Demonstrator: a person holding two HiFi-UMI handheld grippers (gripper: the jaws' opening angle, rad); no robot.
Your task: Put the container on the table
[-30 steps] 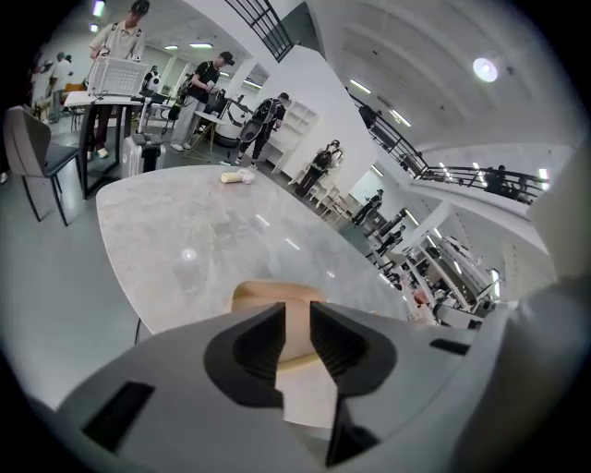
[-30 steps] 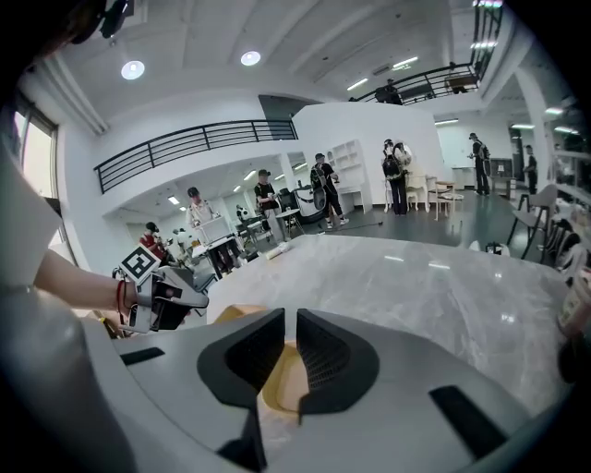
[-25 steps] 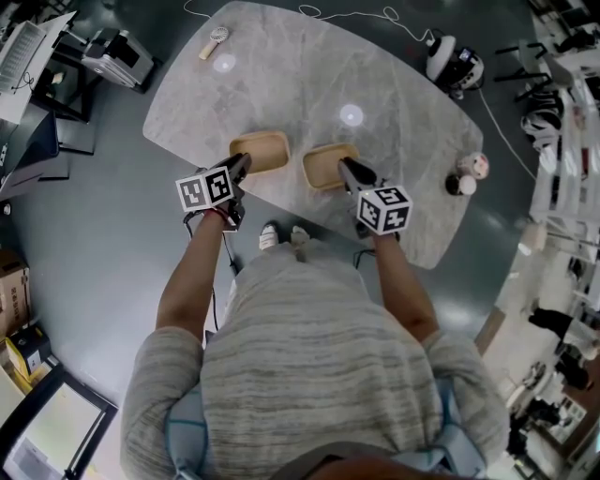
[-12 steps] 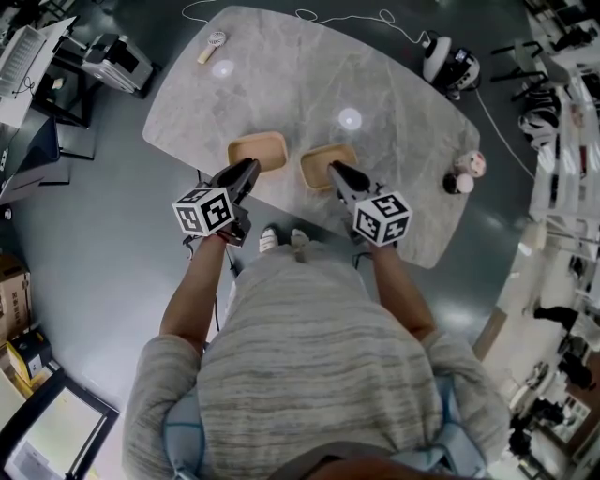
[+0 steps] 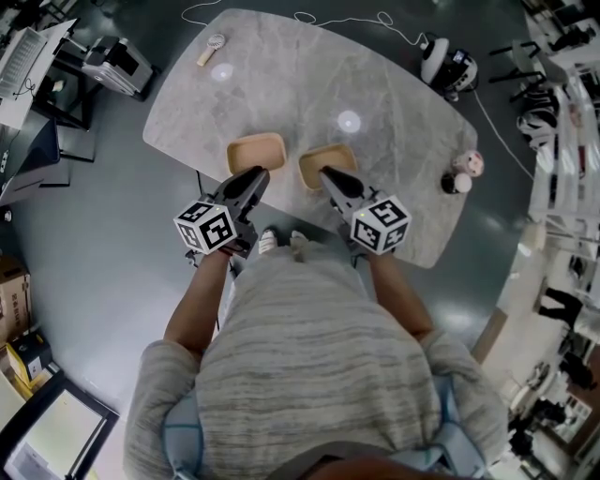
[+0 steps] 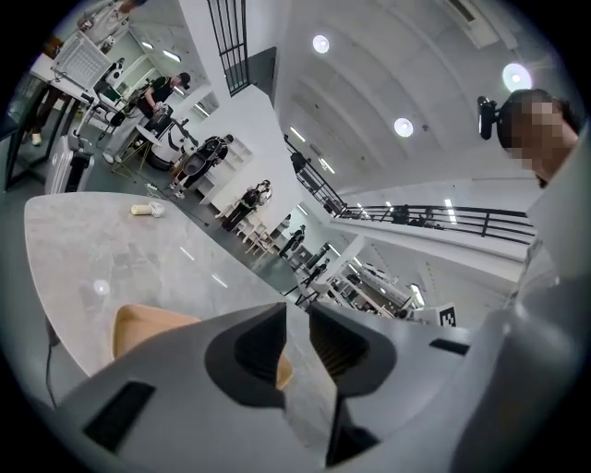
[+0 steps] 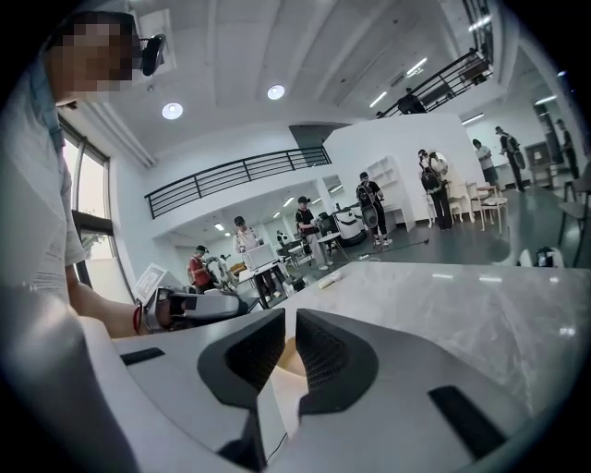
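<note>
Two shallow tan containers sit side by side near the front edge of the grey marble table [image 5: 394,141]: the left container [image 5: 256,150] and the right container [image 5: 326,161]. My left gripper [image 5: 258,175] hovers just short of the left one, jaws nearly together with nothing between them. My right gripper [image 5: 325,173] points at the right container's near rim, also shut and empty. In the left gripper view the left gripper [image 6: 297,319] has the left container [image 6: 148,323] beyond its jaws. In the right gripper view the right gripper [image 7: 290,323] shows a sliver of tan container [image 7: 291,360] past its jaws.
A small brush-like item [image 5: 215,43] lies at the table's far left, a thin cable [image 5: 347,16] runs along the far edge, and two small round objects [image 5: 464,171] stand at the right end. A white device [image 5: 448,61] sits beyond the table. People stand in the background hall.
Both grippers have drawn back from the containers toward the person's body and risen. The two containers stay where they were on the table.
</note>
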